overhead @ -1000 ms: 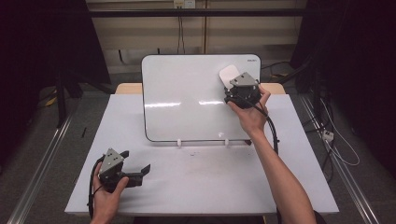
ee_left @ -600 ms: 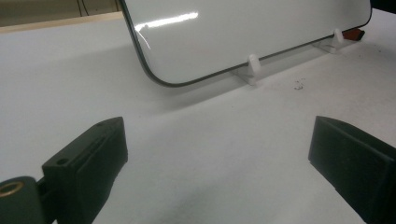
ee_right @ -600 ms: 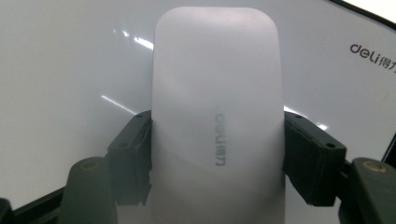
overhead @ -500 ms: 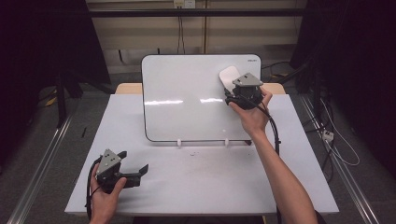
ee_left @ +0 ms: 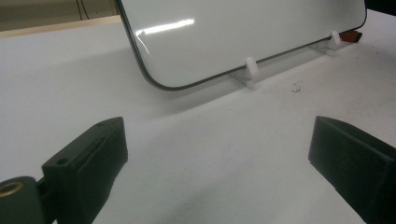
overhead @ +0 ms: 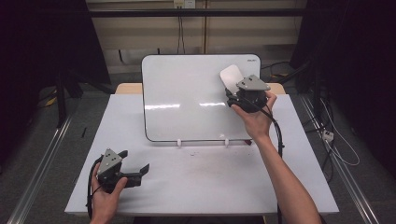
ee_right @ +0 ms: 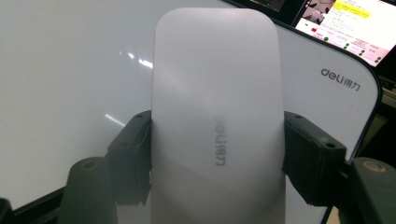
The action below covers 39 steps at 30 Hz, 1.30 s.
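Note:
A white whiteboard (overhead: 187,98) leans upright on the white table (overhead: 196,186). My right gripper (overhead: 233,92) is at the board's upper right corner, shut on a white eraser (overhead: 230,75) that lies flat against the board. In the right gripper view the eraser (ee_right: 217,116) stands between the two black jaws of the right gripper (ee_right: 217,154), in front of the whiteboard (ee_right: 70,70). My left gripper (overhead: 134,161) rests on the table near its front left, open and holding nothing. In the left gripper view the left gripper (ee_left: 219,154) points toward the whiteboard's (ee_left: 224,32) lower edge.
Two small white feet (overhead: 179,142) (overhead: 227,141) prop the board's lower edge. A small reddish-brown thing (ee_left: 350,35) lies by the board's far corner, and a white crumb (ee_left: 295,86) on the table. Cables run over the floor at the right (overhead: 336,144).
The right gripper and the eraser have shifted slightly to the right on the board, and the eraser has turned a little more upright. The left gripper has not moved.

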{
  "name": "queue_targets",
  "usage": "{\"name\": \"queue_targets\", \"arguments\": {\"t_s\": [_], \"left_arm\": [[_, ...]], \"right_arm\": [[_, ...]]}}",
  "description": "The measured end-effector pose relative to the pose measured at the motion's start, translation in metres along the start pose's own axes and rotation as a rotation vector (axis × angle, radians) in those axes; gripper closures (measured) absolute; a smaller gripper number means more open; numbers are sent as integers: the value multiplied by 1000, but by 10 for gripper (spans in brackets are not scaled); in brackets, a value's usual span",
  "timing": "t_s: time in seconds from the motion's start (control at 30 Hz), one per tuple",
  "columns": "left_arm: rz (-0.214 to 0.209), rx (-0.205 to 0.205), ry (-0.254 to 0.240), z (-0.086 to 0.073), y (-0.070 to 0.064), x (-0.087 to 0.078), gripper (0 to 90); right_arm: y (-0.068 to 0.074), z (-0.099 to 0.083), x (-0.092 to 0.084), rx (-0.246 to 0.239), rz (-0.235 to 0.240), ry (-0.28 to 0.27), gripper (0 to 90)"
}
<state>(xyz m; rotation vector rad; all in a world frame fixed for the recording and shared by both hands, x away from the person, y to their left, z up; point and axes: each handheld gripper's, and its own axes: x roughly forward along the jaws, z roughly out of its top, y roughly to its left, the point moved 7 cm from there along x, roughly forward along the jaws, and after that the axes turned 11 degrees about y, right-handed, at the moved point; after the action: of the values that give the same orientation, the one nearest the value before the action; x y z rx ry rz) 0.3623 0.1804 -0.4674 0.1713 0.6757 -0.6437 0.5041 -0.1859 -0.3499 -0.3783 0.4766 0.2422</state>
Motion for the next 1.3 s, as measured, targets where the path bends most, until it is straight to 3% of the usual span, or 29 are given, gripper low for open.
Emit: {"name": "queue_targets", "arguments": {"t_s": [0.17,0.43,0.53,0.7,0.8,0.9,1.1,1.3], "left_arm": [[0,-3,9,0,1,2,45],[4,3,6,0,2,1,45],[-15,-19,3,-1,0,2,45],[-4,20,14,1,-1,5,45],[-12,-1,14,0,-1,6,45],[-8,6,14,0,1,5,45],[-16,1,17,1,0,8,45],[-15,7,15,2,-1,7,45]], "right_arm": [[-2,-8,-5,-6,6,-3,315],[-11,-16,-13,-10,-30,6,315],[-11,-20,-15,-17,-33,5,315],[-11,-32,-19,-32,-41,14,315],[-11,-39,-21,-34,-42,43,315],[-12,-44,-25,-46,-51,44,315],[-2,-55,-30,-90,-47,32,315],[6,-62,-38,-88,-29,13,314]]}}
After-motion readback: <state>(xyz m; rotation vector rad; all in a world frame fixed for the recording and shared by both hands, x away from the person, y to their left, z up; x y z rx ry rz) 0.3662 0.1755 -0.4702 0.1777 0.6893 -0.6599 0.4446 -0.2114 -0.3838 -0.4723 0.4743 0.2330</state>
